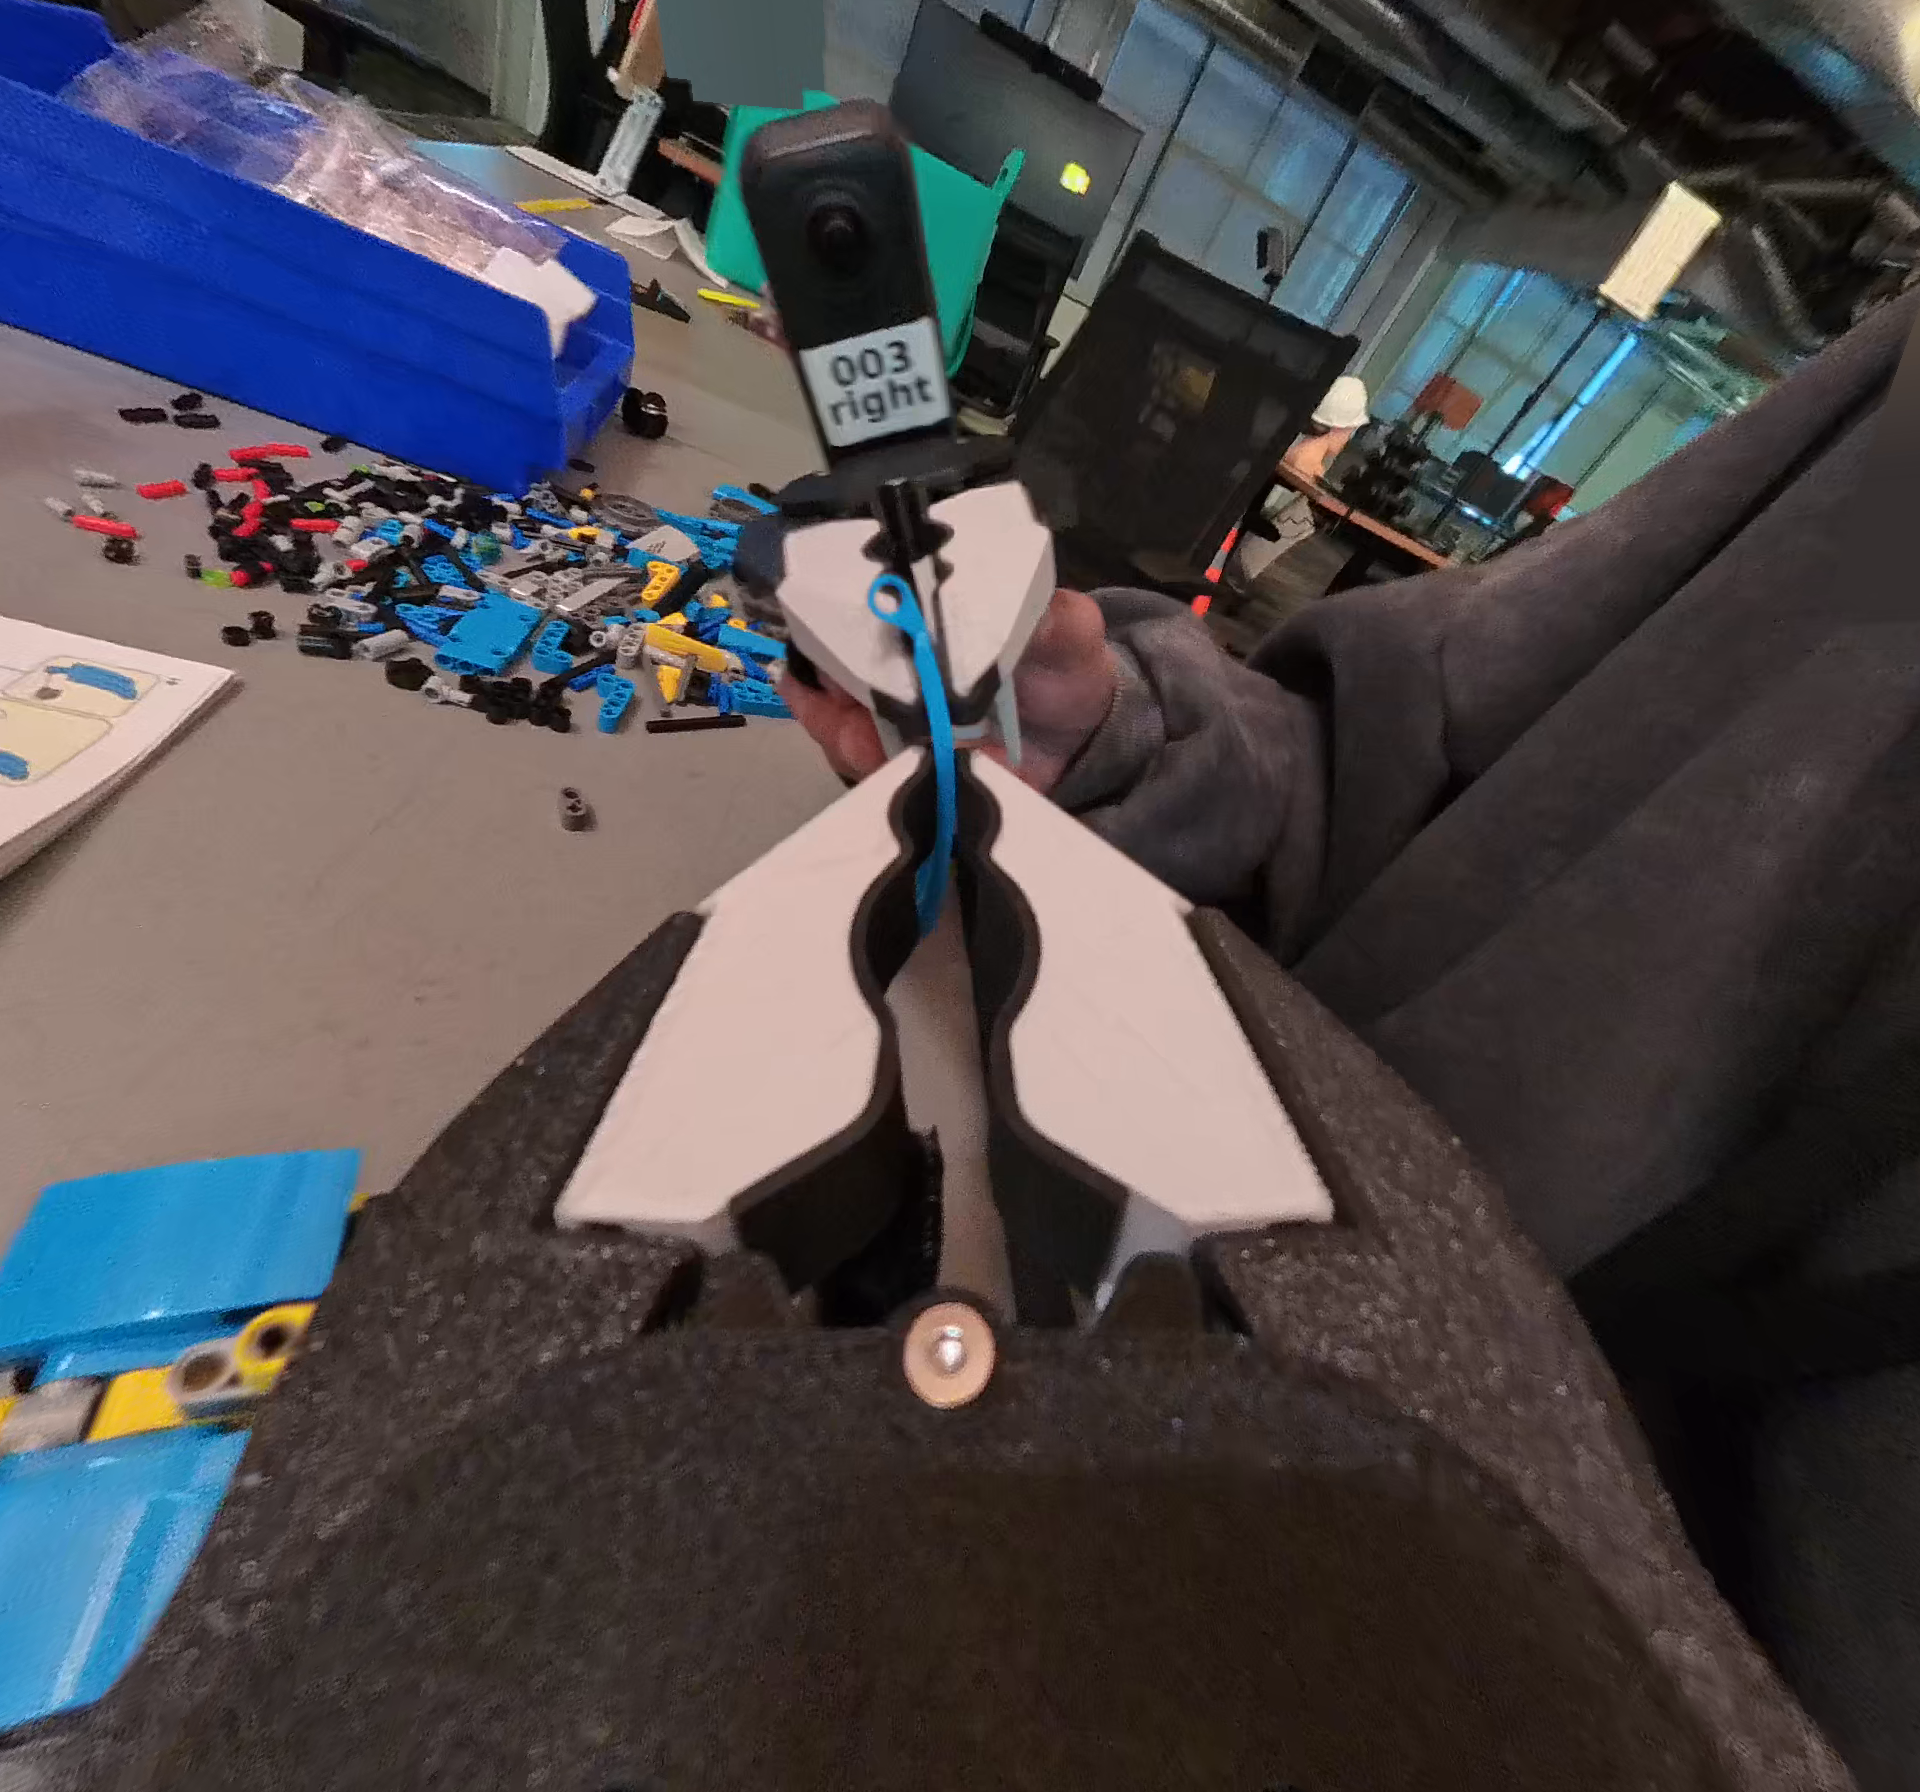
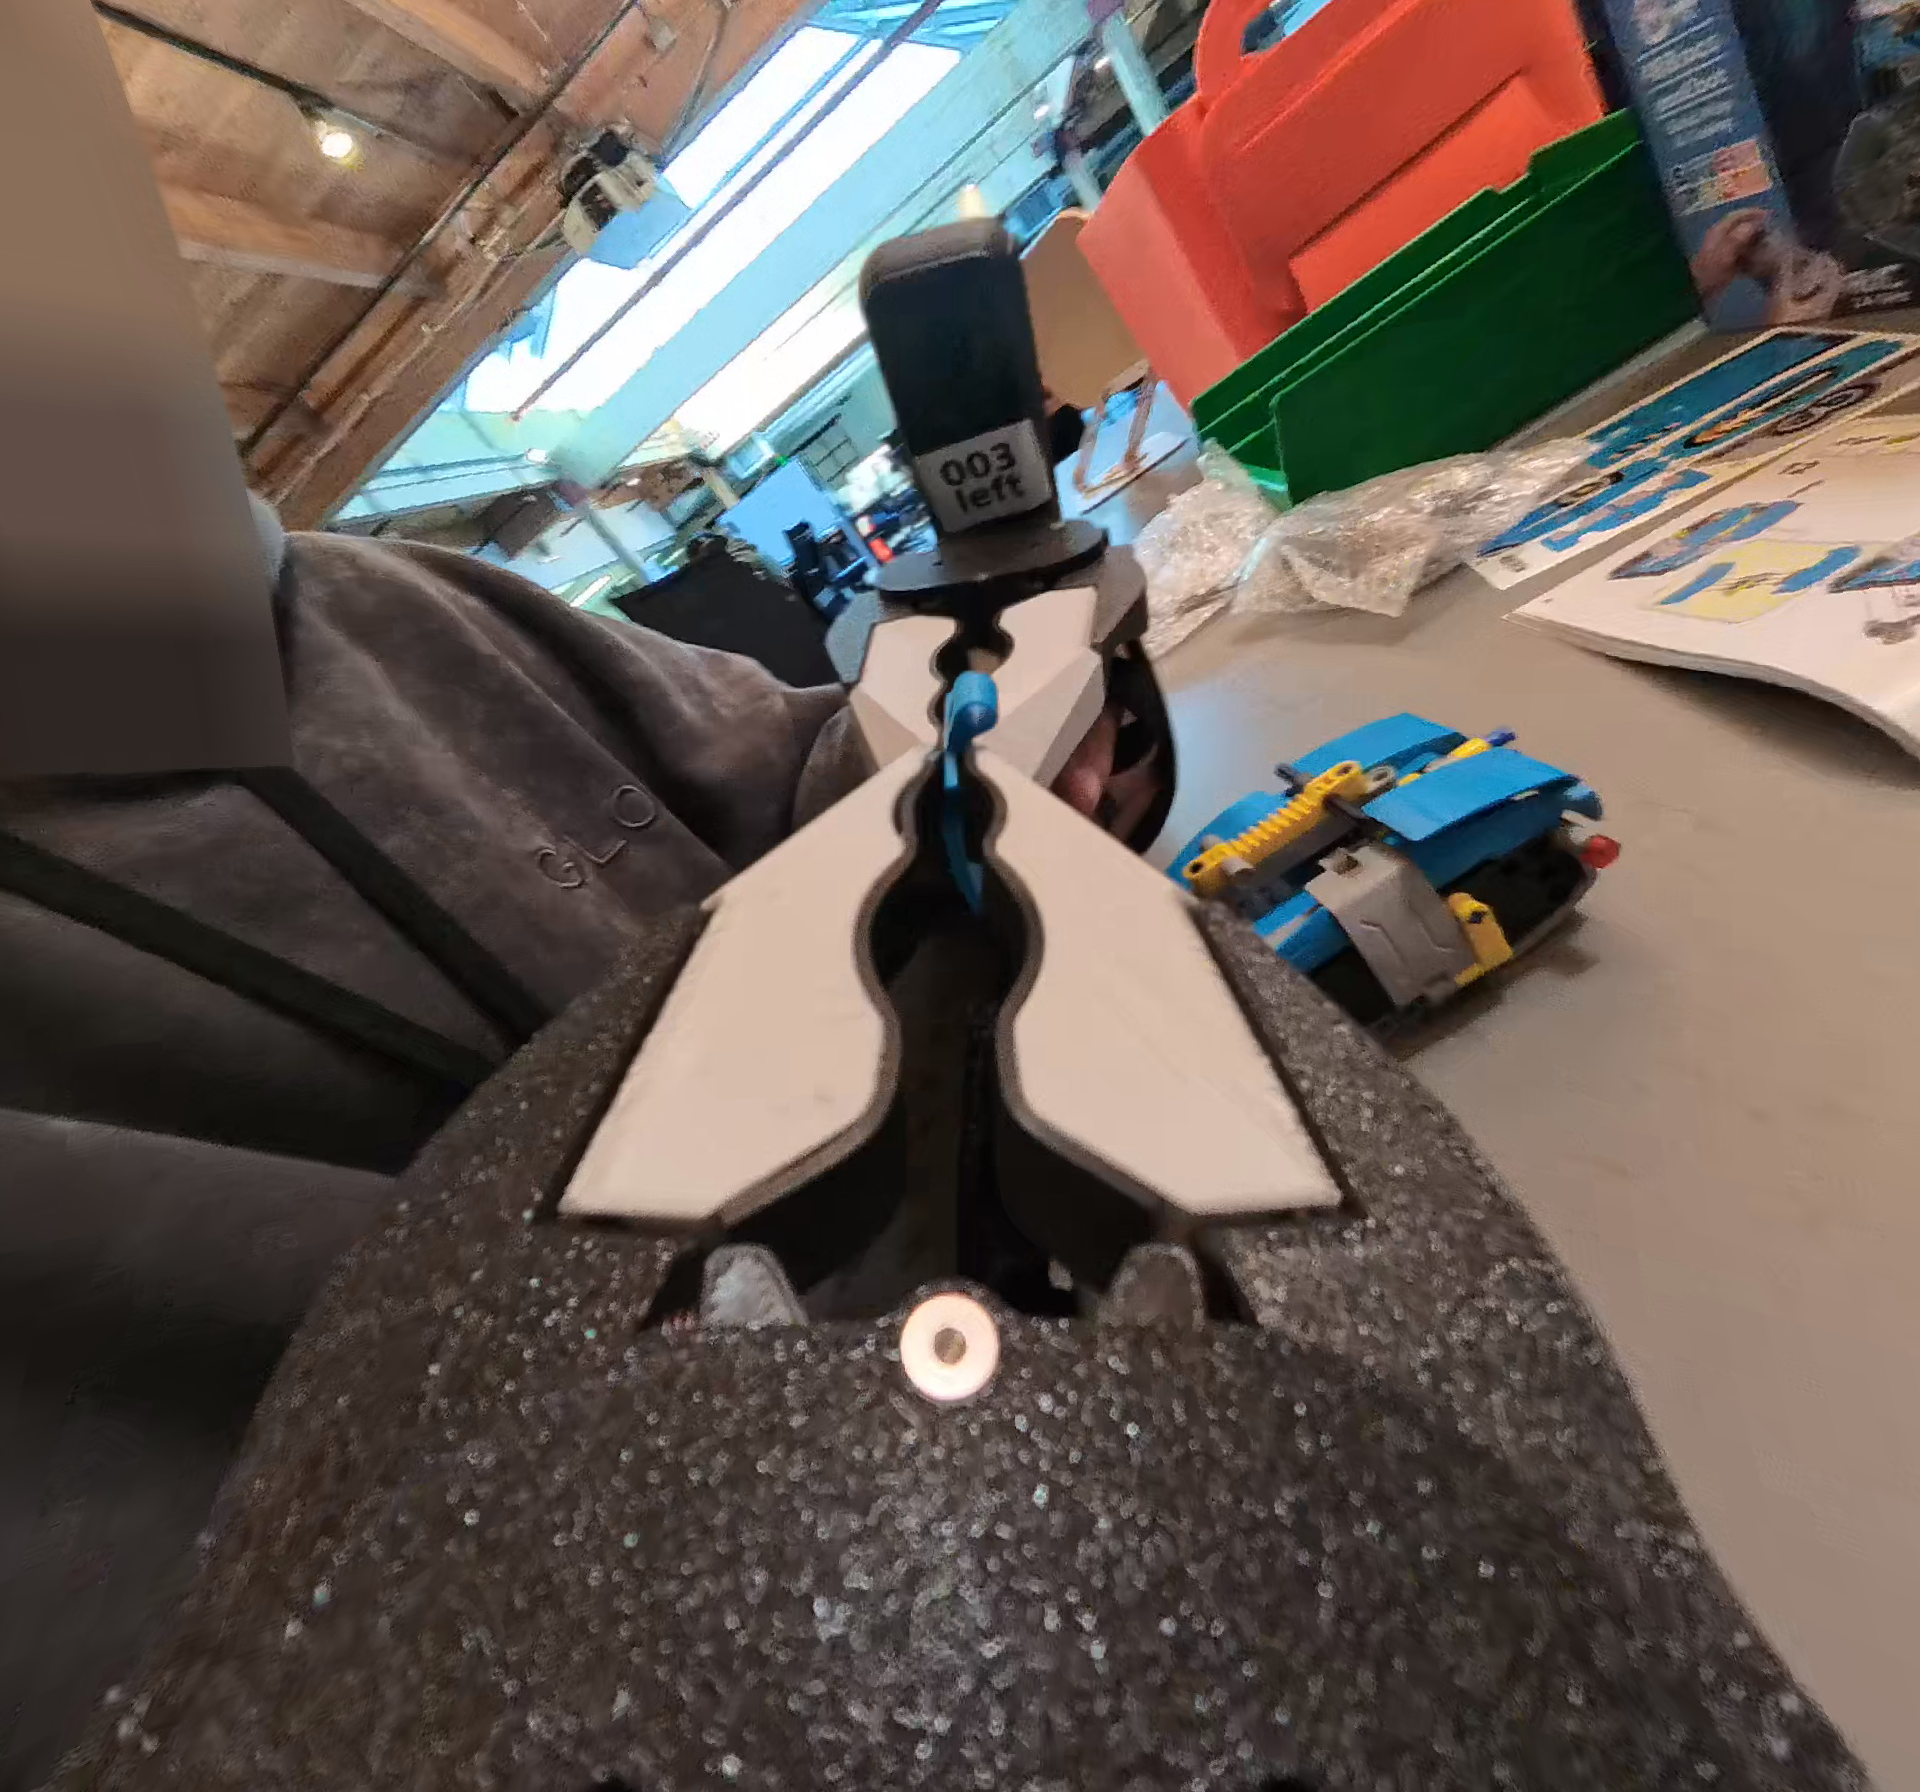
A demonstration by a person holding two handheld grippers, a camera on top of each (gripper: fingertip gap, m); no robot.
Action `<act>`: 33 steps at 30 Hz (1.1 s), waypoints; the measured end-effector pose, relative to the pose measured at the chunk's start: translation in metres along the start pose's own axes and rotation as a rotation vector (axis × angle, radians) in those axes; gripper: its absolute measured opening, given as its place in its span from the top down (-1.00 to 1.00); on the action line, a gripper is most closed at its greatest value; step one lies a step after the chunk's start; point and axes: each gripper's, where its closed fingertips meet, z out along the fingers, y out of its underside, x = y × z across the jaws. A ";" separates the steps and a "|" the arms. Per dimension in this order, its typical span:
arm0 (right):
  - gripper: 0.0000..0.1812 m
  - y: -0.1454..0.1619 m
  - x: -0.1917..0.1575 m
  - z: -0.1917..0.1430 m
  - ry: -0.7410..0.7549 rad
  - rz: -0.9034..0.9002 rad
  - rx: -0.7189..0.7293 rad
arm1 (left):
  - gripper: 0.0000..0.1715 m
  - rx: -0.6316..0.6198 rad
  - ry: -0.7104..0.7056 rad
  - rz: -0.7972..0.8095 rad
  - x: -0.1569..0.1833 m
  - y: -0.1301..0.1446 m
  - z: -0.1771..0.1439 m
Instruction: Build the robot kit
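Observation:
My left gripper (image 1: 940,768) and right gripper (image 2: 951,768) point tip to tip above the grey table. A thin blue flexible strip (image 1: 940,807) runs between them. In the left wrist view its near end lies pinched between my shut left fingers, and its looped far end sits in the right gripper (image 1: 920,641), held by a hand. In the right wrist view the blue strip (image 2: 964,828) lies between my shut right fingers and reaches into the left gripper (image 2: 977,677). A partly built blue and yellow toy car (image 2: 1392,880) stands on the table beside them; it also shows in the left wrist view (image 1: 135,1327).
A pile of loose blue, black, red and yellow bricks (image 1: 499,589) lies before a blue bin (image 1: 260,288). An instruction booklet (image 1: 73,724) lies open, also seen in the right wrist view (image 2: 1714,579). Clear plastic bags (image 2: 1351,527), a green bin (image 2: 1455,340) and a red carton (image 2: 1330,111) stand behind.

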 end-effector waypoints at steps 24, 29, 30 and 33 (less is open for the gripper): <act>0.95 0.122 0.076 -0.125 0.779 0.043 -1.222 | 0.67 0.048 -0.725 0.457 -0.131 -0.016 -0.121; 0.73 0.110 0.077 -0.118 0.767 0.013 -1.148 | 0.67 0.066 -0.711 0.399 -0.136 -0.013 -0.123; 0.73 0.103 0.079 -0.119 0.782 -0.007 -1.127 | 0.67 0.061 -0.712 0.401 -0.137 -0.012 -0.122; 0.73 0.078 0.094 -0.123 0.837 -0.116 -1.014 | 0.67 0.041 -0.718 0.396 -0.138 -0.008 -0.120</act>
